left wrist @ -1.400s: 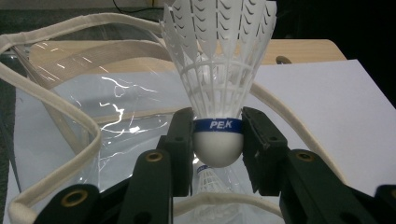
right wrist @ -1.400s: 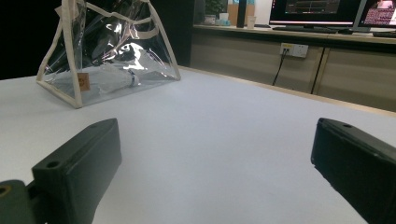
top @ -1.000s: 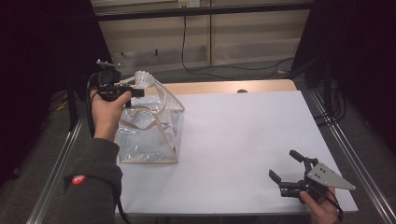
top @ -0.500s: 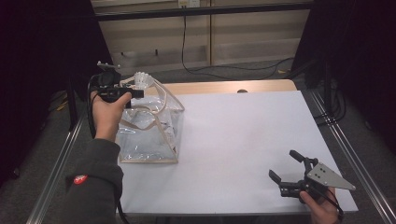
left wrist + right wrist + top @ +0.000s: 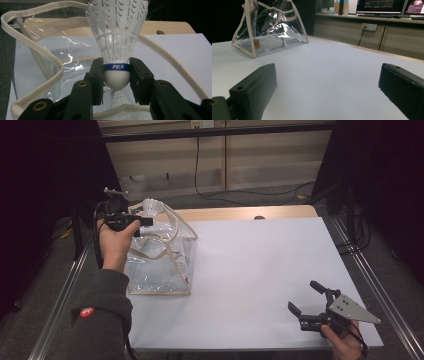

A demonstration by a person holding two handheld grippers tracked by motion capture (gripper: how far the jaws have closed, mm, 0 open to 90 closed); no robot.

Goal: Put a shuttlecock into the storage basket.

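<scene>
Left gripper [image 5: 116, 77] fingers clamped on the shuttlecock [image 5: 116, 47] over the clear bag [image 5: 160, 265]; lower it straight in. Right gripper [image 5: 312, 307] fingers apart.

Between my left jaws, the shuttlecock [image 5: 116, 47] loses its feather tips past the top edge. Below the jaws, a second shuttlecock [image 5: 119, 98] inside the clear bag [image 5: 37, 65] is mostly hidden behind them.

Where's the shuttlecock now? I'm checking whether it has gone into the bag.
The shuttlecock is clamped by its cork in the left gripper, held above the open top of the clear bag at the table's left side in the high view.
</scene>
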